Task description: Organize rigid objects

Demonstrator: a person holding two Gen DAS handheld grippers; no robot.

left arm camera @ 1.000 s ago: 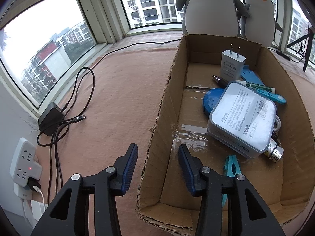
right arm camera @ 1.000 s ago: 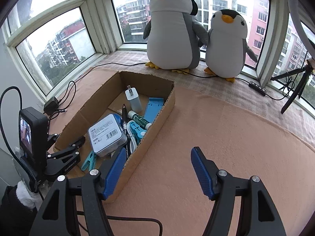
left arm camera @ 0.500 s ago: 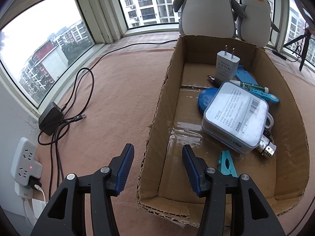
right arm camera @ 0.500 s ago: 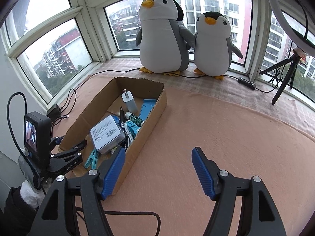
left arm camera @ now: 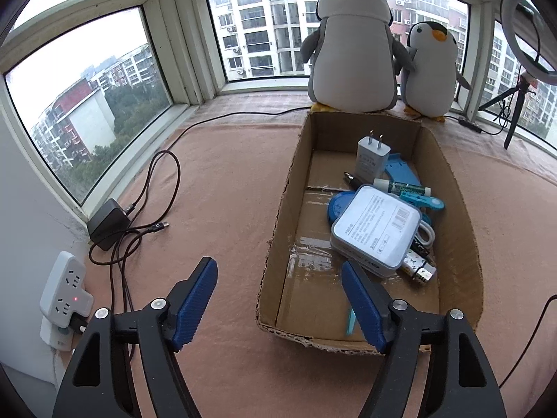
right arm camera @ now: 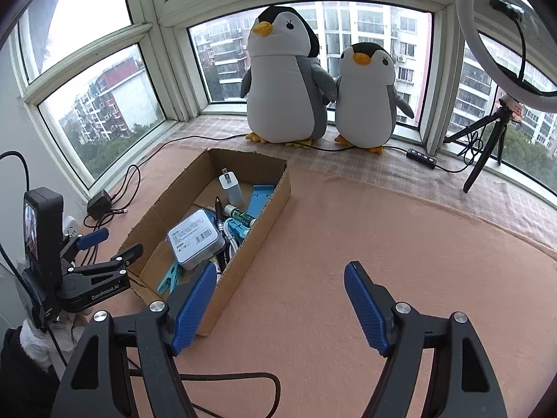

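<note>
- We see a bay of white-framed windows [right arm camera: 163, 69] curving round the far side, grey daylight coming through — apartment blocks outside.
- A pinkish-tan cloth [right arm camera: 383, 261] covers the wide sill surface.
- Two plush penguins [right arm camera: 289, 80] stand side by side against the glass.
- At the right, a ring light [right arm camera: 501, 35] sits on a small black tripod.
- At the left, a white wall [left arm camera: 28, 209] carries a power strip [left arm camera: 62, 289] — dark cables [left arm camera: 153, 191] trail beside it.
</note>
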